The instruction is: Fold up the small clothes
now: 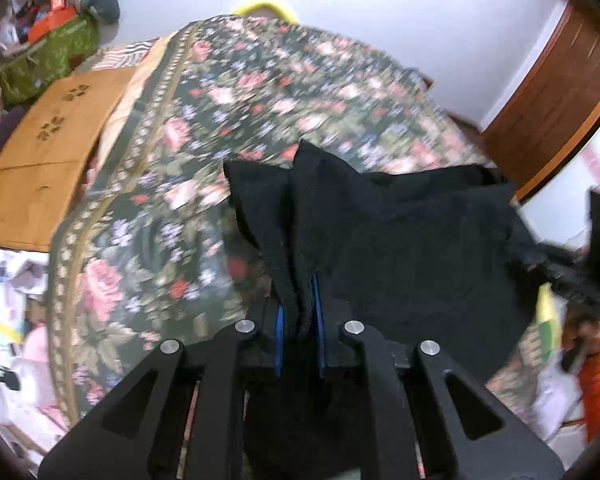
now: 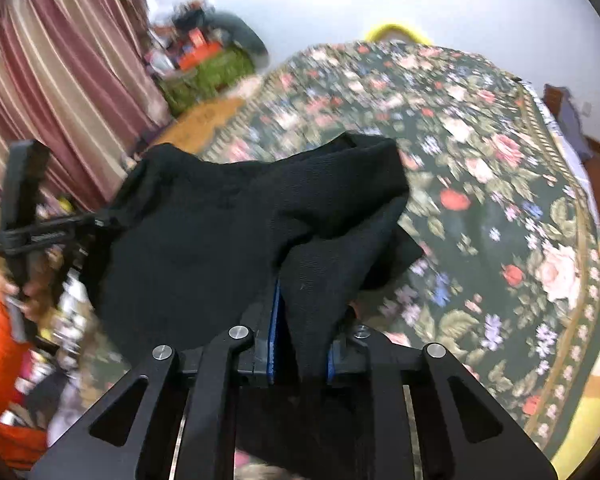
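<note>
A small black garment [image 1: 400, 240] hangs stretched between my two grippers above a bed with a dark floral cover [image 1: 228, 92]. My left gripper [image 1: 300, 320] is shut on one edge of it, the cloth pinched between the blue pads. My right gripper [image 2: 300, 332] is shut on the other edge of the garment [image 2: 220, 220]. The right gripper shows at the right edge of the left wrist view [image 1: 580, 276], and the left gripper at the left edge of the right wrist view [image 2: 32, 236]. The garment's lower part is hidden behind the fingers.
The floral bed cover [image 2: 500, 180] fills the area ahead. A wooden board [image 1: 52, 152] lies at the bed's left side, with a green bag [image 1: 44, 60] and clutter behind it. Striped curtains [image 2: 60, 80] hang on the left, a wooden door [image 1: 560, 100] on the right.
</note>
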Available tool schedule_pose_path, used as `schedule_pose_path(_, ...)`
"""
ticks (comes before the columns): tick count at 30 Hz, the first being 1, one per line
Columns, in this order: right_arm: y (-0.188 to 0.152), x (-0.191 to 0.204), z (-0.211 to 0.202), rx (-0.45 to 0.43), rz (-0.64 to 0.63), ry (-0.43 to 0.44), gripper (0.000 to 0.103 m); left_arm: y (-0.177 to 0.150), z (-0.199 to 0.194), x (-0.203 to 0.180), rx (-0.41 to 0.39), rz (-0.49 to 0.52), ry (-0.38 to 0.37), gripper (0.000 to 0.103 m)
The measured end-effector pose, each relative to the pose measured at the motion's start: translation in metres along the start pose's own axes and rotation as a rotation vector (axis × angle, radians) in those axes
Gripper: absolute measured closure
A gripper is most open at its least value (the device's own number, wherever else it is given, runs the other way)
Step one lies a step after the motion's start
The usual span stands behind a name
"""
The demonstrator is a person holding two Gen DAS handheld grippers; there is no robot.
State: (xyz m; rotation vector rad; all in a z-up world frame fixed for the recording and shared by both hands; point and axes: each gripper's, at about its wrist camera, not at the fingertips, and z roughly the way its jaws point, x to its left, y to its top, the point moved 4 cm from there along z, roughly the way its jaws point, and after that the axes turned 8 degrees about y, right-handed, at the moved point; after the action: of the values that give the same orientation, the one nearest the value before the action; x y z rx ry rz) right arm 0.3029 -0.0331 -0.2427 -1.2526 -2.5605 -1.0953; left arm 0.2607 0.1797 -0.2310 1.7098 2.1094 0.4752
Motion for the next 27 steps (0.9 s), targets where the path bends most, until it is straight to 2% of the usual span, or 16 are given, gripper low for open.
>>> schedule_pose_path(1,-0.002,-0.004,0.002,0.005,0.009,-0.006,0.085,-0.003,0.005,0.003,-0.001,0.009,0.024,0.091)
schedule_pose_path(2,-0.004,-0.007,0.002,0.007,0.012,-0.018,0.084,-0.005,0.01,0.008,-0.001,0.021,0.08,0.091)
schedule_pose_path(4,-0.008,-0.012,0.001,0.028,0.0,-0.072,0.081,-0.007,0.015,0.016,-0.003,0.03,0.149,0.091)
schedule_pose_path(5,-0.01,-0.012,-0.001,0.033,-0.004,-0.086,0.079,-0.007,0.016,0.019,0.004,0.035,0.162,0.087)
schedule_pose_path(7,-0.01,-0.013,-0.008,0.026,-0.016,-0.103,0.079,-0.005,0.013,0.023,0.0,0.036,0.16,0.084)
schedule_pose_path(11,-0.003,0.003,-0.028,-0.042,-0.086,-0.119,0.076,0.003,-0.009,0.015,-0.066,0.063,0.165,0.08)
schedule_pose_path(13,0.002,0.013,-0.032,-0.069,-0.11,-0.093,0.069,0.007,-0.018,0.007,-0.092,0.067,0.138,0.07)
schedule_pose_path(15,0.011,0.023,-0.03,-0.092,-0.136,-0.077,0.066,0.011,-0.027,-0.004,-0.125,0.08,0.105,0.054)
schedule_pose_path(18,0.019,0.037,-0.012,-0.086,-0.177,-0.035,0.057,0.015,-0.028,-0.029,-0.158,0.133,0.059,0.041)
schedule_pose_path(22,0.023,0.044,0.028,-0.014,-0.216,-0.007,0.057,0.016,0.0,-0.05,-0.108,0.183,0.033,0.037)
schedule_pose_path(27,0.022,0.024,0.065,0.066,-0.198,0.005,0.057,0.016,0.047,-0.044,-0.032,0.196,0.103,0.037)
